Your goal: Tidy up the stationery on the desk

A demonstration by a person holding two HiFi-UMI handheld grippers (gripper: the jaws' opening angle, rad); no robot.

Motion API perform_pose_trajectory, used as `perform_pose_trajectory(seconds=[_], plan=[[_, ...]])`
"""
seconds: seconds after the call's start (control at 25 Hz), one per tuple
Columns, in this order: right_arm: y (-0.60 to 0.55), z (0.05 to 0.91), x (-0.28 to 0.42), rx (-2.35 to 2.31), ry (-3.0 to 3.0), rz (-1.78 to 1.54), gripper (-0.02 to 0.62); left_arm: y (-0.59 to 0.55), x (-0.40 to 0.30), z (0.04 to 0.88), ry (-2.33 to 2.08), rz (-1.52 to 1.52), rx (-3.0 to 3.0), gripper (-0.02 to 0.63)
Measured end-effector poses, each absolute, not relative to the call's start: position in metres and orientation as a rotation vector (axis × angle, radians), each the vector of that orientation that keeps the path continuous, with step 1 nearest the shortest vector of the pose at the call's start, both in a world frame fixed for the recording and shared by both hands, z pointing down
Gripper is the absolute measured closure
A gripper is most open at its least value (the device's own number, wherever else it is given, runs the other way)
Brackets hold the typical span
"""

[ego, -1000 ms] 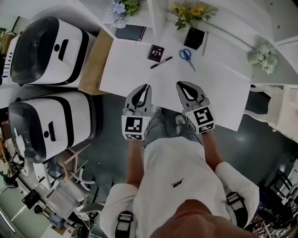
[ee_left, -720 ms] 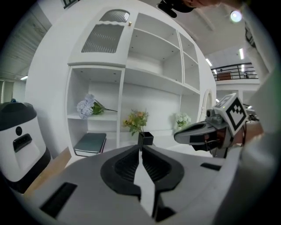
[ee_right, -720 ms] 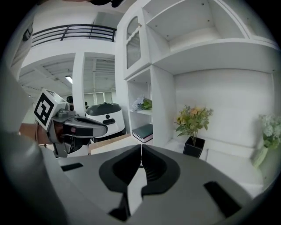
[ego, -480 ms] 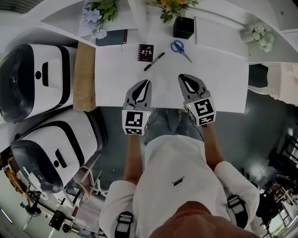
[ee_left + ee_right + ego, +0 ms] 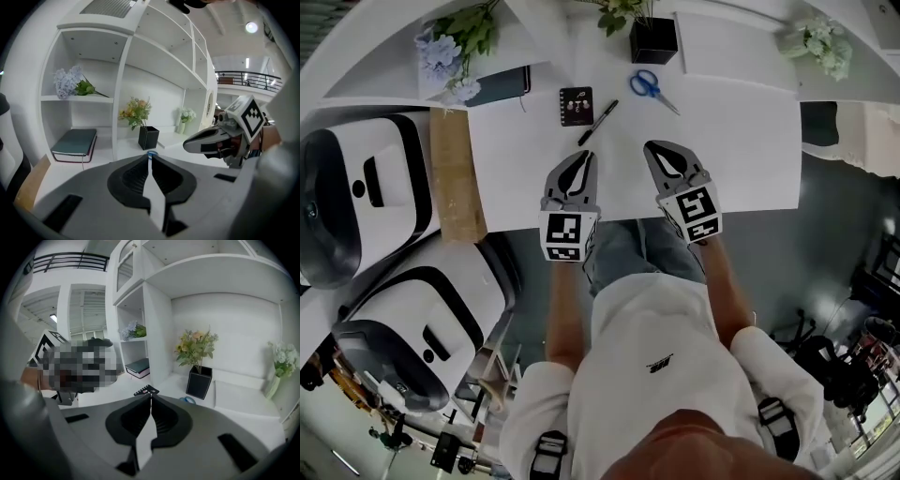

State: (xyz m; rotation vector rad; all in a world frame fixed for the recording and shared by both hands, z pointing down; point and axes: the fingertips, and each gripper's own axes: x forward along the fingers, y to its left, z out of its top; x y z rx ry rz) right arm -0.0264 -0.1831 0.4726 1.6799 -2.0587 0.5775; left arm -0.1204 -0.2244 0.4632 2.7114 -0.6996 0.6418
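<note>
A black marker pen (image 5: 597,122) lies on the white desk (image 5: 741,141), beside a small black card (image 5: 575,105). Blue scissors (image 5: 652,87) lie further back, close to a square black vase (image 5: 653,39). My left gripper (image 5: 584,156) hovers over the desk's near part, shut and holding nothing, a little short of the pen. My right gripper (image 5: 653,146) is level with it to the right, also shut and holding nothing. In the left gripper view, the left gripper (image 5: 150,157) points at the vase (image 5: 148,138). In the right gripper view, the card (image 5: 146,391) shows just past the right gripper (image 5: 150,397).
A dark book (image 5: 499,84) lies in the shelf bay at the back left, under blue flowers (image 5: 442,52). A brown board (image 5: 455,178) borders the desk's left edge. Two large white-and-black machines (image 5: 356,206) stand left of it. Pale flowers (image 5: 816,42) sit at the back right.
The head view has swung, so the desk sits higher in frame. Both grippers stay side by side and shut, now slightly closer to the pen.
</note>
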Motion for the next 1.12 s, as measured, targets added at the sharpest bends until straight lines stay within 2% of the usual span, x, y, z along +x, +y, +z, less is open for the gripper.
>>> perform_pose_trajectory(seconds=[0.44,1.12], plan=[[-0.223,0.532,-0.061,1.533,-2.109,0.627,0.598,-0.268,-0.123,0.525,-0.732,0.741,2.675,0.606],[-0.274,0.586,-0.072,1.461,-2.068,0.641,0.598,-0.312,-0.115,0.588,-0.688,0.942,2.641,0.606]])
